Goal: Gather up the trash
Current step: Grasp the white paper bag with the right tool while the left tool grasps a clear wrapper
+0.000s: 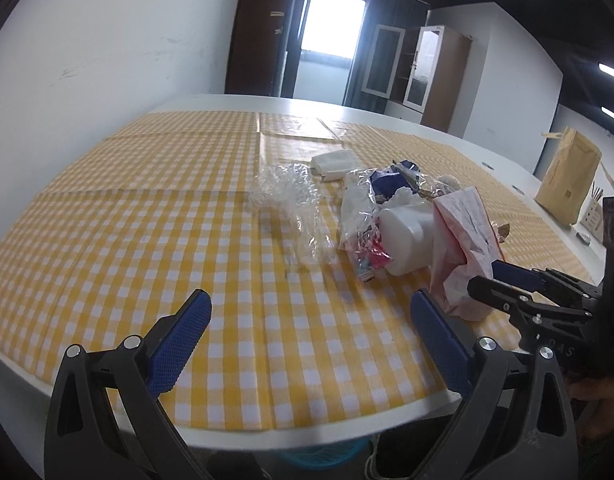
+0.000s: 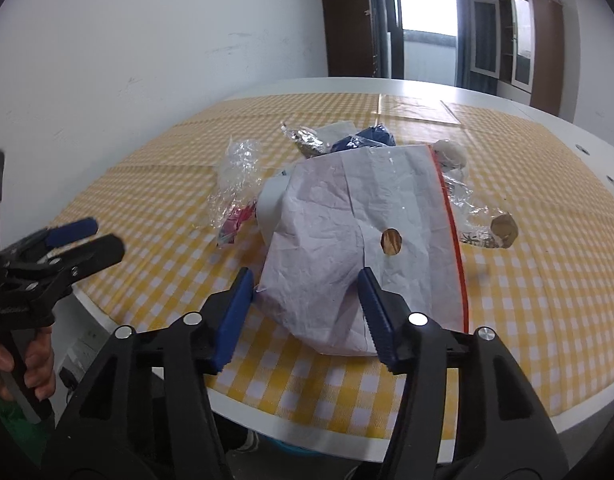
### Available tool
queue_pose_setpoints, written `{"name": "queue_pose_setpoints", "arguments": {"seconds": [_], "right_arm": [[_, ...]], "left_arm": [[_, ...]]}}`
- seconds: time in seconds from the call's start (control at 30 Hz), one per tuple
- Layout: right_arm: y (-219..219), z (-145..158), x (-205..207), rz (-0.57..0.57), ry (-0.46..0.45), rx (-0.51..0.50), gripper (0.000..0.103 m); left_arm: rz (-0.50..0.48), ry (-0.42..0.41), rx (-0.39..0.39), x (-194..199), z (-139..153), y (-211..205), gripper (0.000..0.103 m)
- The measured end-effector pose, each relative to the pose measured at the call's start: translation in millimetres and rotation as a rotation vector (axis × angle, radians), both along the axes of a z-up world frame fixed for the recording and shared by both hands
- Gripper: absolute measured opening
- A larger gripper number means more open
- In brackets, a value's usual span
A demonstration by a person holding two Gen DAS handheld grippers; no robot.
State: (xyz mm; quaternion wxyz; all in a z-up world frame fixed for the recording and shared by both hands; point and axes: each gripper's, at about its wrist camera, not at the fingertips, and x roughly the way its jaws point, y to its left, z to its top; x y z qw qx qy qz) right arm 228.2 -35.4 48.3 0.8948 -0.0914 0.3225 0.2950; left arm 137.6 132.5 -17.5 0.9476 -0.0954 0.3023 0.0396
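Item: crumpled white paper bag with a red edge strip and a round punched hole (image 2: 347,232), lying at the near right of the trash pile on the yellow-and-white checked tablecloth (image 2: 527,288). Its red strip runs from far to near, so the long axis points roughly toward the near table edge; the creased near end faces the right gripper (image 2: 305,312).

Right gripper: blue-padded fingers partly spread, one on each side of the bag's near end. Whether the pads press the paper cannot be told; the left pad sits just beside the bag's left fold, and the right pad overlaps the paper in the right wrist view. The bag lies directly ahead of this gripper, between its fingers.

Left gripper (image 1: 307,344): fingers spread wide, nothing between them, over bare cloth near the table edge. The pile lies ahead and to its right; the bag (image 1: 463,236) is well to its right.

Nearer hand: the right, by judgement the one to take the bag.

Other pile contents: white plastic tub (image 1: 407,240) on its side just left of the bag; crinkled clear film (image 1: 295,196) farther left; dark blue wrapper (image 2: 367,136) at the far side.
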Motion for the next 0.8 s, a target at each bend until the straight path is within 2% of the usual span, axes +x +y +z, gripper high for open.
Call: {"name": "queue_pose_setpoints", "arguments": {"seconds": [0.13, 0.2, 0.23, 0.33, 0.53, 0.6, 0.67, 0.7, 0.73, 0.77, 0.8], "right_arm": [[-3.9, -1.0, 4.1, 0.003, 0.014, 0.010, 0.026], [-7.6, -2.2, 4.4, 0.002, 0.012, 0.008, 0.020], [-9.7, -2.3, 3.8, 0.005, 0.014, 0.011, 0.016], [-16.2, -2.1, 3.8, 0.013, 0.023, 0.028, 0.012], [-31.3, 4.3, 3.5, 0.024, 0.020, 0.075, 0.008], [-35.8, 6.9, -0.4, 0.027, 0.017, 0.088, 0.008], [-40.7, 9.0, -3.9, 0.031, 0.011, 0.094, 0.008], [-43.7, 10.1, -5.7, 0.032, 0.007, 0.096, 0.008], [-46.7, 11.0, -6.9, 0.032, 0.004, 0.101, 0.007], [-49.8, 11.9, -8.6, 0.034, 0.002, 0.109, 0.007], [-53.3, 12.7, -10.9, 0.036, -0.001, 0.118, 0.007]], "left_arm": [[-0.041, 0.013, -0.001, 22.3, -1.6, -9.5, 0.097], [-0.030, 0.015, 0.075, 31.5, -2.6, -20.1, 0.097], [-0.026, 0.019, 0.151, 37.6, -3.6, -28.8, 0.097], [-0.044, 0.045, 0.239, 50.8, -7.7, -41.1, 0.097], [-0.065, 0.108, 0.280, 79.7, -17.8, -51.3, 0.096], [-0.065, 0.123, 0.284, 87.8, -19.7, -54.5, 0.088], [-0.070, 0.143, 0.268, 92.7, -21.1, -54.1, 0.059], [-0.064, 0.138, 0.266, 92.8, -20.1, -54.0, 0.053], [-0.060, 0.132, 0.267, 91.6, -18.7, -54.8, 0.039], [-0.054, 0.131, 0.264, 90.7, -19.0, -53.6, 0.029], [-0.048, 0.129, 0.257, 89.0, -18.7, -53.1, 0.028]]}}
